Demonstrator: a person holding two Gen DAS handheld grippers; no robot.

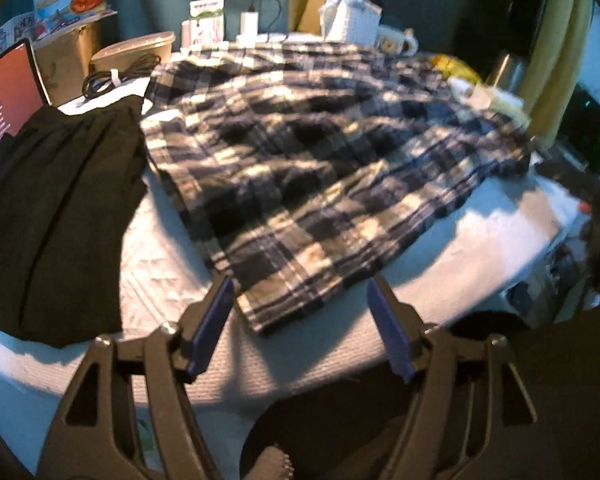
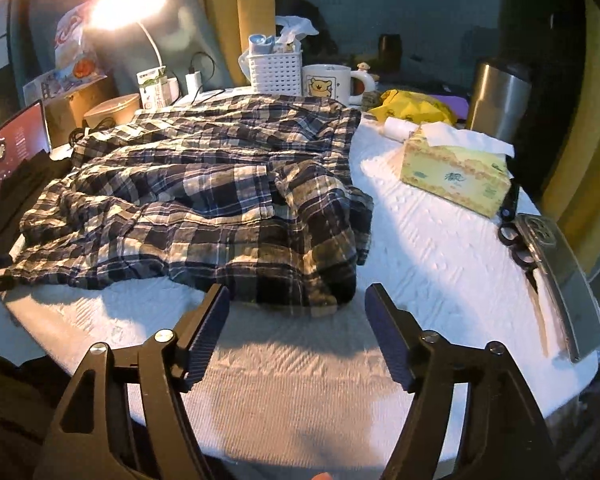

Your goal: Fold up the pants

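A: Plaid pants [image 1: 300,168] spread on the counter [image 2: 440,248], hem corner at 12 o'clock of the left claw [image 1: 300,300]?
B: Noted. Long axis is seen running 7 to 1; both the left claw and the right claw [image 2: 296,312] stand wide, empty.

black claws [image 2: 298,292], silver screws

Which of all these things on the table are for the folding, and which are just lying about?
For the job:
- plaid pants
- left gripper, jaws open
- right gripper, jaws open

Lying about:
- tissue box
- bear mug
- white basket
- steel tumbler
- black garment
- lamp
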